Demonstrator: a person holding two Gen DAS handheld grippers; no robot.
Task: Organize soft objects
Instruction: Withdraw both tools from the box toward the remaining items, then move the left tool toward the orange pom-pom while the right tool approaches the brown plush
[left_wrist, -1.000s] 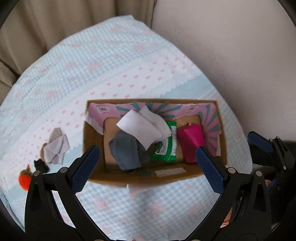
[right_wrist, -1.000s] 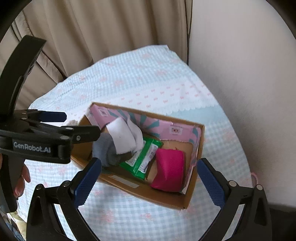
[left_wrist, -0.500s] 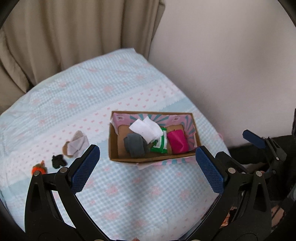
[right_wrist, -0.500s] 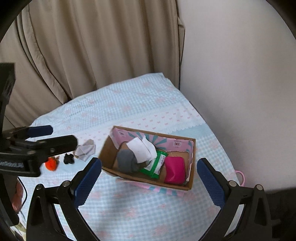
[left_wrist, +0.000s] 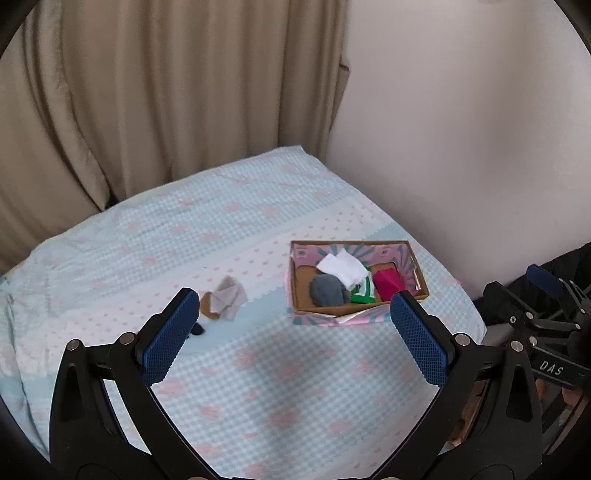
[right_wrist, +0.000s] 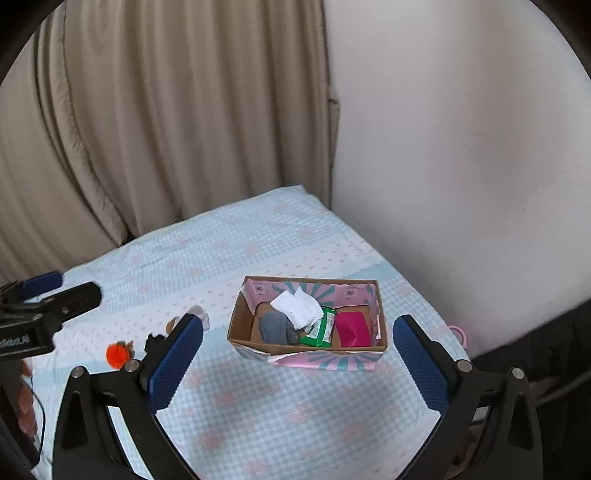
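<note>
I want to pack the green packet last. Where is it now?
In both views the green packet lies inside the cardboard box, between the grey sock and the pink pouch.

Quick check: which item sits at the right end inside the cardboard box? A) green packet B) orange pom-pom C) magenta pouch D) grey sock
C: the magenta pouch lies against the right wall of the cardboard box, right of the green packet.

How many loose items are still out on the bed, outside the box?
3: a grey-white cloth nearest the cardboard box, a small black item left of it, and an orange pompom furthest left. The gripper fingers may hide more.
</note>
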